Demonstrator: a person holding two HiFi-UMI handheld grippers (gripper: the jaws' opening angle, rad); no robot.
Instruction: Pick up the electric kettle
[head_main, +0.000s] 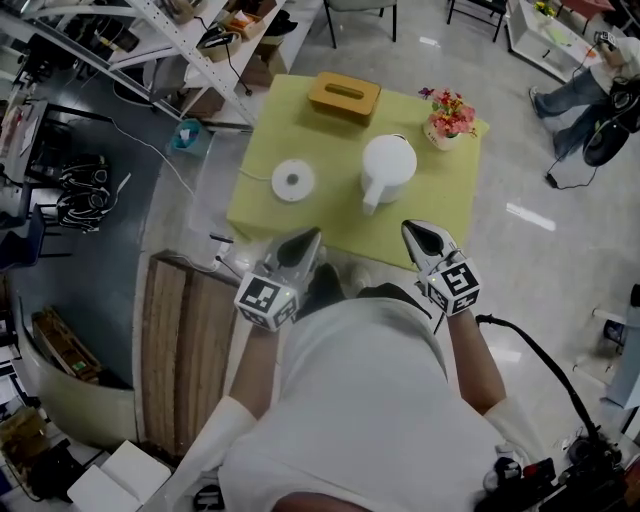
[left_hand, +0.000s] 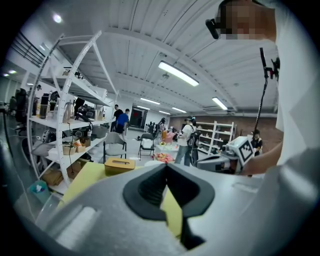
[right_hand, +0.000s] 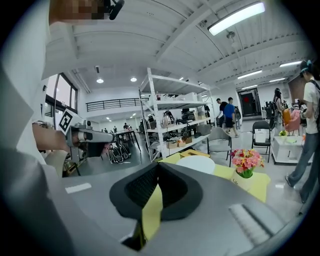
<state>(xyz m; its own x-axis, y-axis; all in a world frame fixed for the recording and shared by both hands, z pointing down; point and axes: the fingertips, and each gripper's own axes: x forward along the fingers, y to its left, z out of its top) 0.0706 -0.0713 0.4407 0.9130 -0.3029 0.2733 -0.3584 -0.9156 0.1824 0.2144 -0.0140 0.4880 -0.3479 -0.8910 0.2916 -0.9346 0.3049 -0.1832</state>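
Observation:
A white electric kettle (head_main: 388, 165) stands on the yellow table (head_main: 262, 205), its handle turned toward me. The round white kettle base (head_main: 293, 180) lies to its left, with a cord running off the table. My left gripper (head_main: 308, 236) hovers over the table's near edge, below the base, jaws shut and empty. To the right, my right gripper (head_main: 414, 228) sits just short of the kettle's handle side, also shut on nothing. In the right gripper view the kettle's white top (right_hand: 196, 164) shows beyond the closed tips (right_hand: 158, 165). In the left gripper view the tips (left_hand: 166, 166) meet as well.
A tan tissue box (head_main: 344, 97) sits at the table's far side and a pot of flowers (head_main: 450, 118) at its far right corner. A wooden bench (head_main: 185, 350) stands to my left, white shelving (head_main: 170, 30) beyond it. A person (head_main: 580, 90) stands at far right.

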